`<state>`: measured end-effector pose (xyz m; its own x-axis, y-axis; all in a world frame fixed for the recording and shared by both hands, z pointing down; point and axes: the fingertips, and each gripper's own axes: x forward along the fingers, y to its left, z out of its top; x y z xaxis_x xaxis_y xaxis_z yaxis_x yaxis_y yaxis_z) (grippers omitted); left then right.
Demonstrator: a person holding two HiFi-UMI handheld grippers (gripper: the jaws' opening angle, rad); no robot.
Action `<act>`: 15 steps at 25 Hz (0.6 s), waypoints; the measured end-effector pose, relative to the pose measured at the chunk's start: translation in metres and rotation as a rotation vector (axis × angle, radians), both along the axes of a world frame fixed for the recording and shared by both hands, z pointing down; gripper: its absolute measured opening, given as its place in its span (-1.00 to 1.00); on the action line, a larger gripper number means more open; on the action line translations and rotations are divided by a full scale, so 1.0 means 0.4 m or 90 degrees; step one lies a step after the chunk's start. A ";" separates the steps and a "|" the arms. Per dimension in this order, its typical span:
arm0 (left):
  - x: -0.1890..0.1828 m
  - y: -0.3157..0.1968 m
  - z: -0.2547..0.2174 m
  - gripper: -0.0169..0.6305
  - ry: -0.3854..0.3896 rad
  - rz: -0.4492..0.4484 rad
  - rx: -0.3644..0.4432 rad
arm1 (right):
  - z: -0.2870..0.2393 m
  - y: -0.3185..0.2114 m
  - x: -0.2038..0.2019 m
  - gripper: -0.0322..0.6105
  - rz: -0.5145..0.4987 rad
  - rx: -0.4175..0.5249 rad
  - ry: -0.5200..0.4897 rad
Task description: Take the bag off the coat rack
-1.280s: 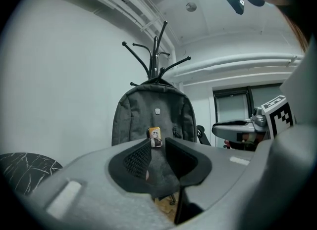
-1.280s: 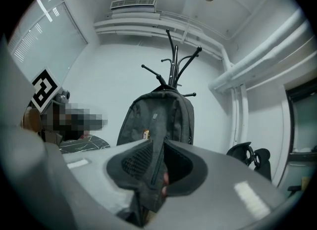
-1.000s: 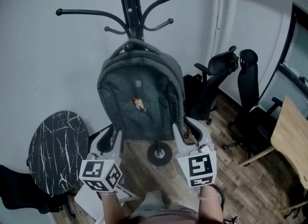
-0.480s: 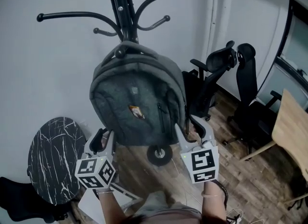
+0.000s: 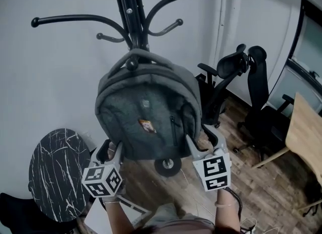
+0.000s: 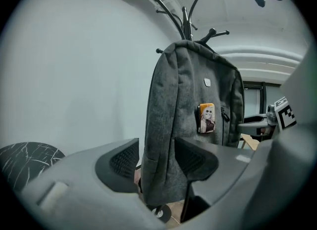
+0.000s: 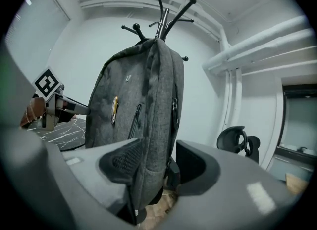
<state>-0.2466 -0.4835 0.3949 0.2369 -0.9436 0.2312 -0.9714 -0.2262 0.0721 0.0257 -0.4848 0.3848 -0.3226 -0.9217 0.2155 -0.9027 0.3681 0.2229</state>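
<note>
The dark grey fabric backpack (image 5: 146,117) is hung by its top loop on the black metal coat rack (image 5: 132,16), ahead of and above both tools. The left gripper (image 5: 111,149) is held at the backpack's lower left corner. Its jaws have just been opened wide, and the corner stands between them unclamped. The jaws of the right gripper (image 5: 204,141) have likewise just been spread wide, with the lower right edge between them, not gripped. A round black marble-patterned table (image 5: 58,172) is seen outboard of the left gripper.
</note>
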 end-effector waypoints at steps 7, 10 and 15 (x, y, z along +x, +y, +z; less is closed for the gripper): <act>0.015 -0.061 0.048 -0.25 -0.028 0.018 -0.033 | 0.019 -0.037 -0.007 -0.22 0.011 -0.009 0.010; 0.022 -0.075 0.054 -0.26 -0.035 0.020 -0.030 | 0.024 -0.046 -0.008 -0.23 0.014 -0.014 0.003; 0.026 -0.084 0.055 -0.38 -0.049 0.025 -0.019 | 0.026 -0.057 -0.012 -0.28 0.014 -0.012 0.003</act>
<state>-0.2362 -0.5169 0.4167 0.2533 -0.9267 0.2775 -0.9649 -0.2625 0.0044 0.0208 -0.5077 0.3952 -0.3011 -0.9244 0.2341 -0.9095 0.3522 0.2209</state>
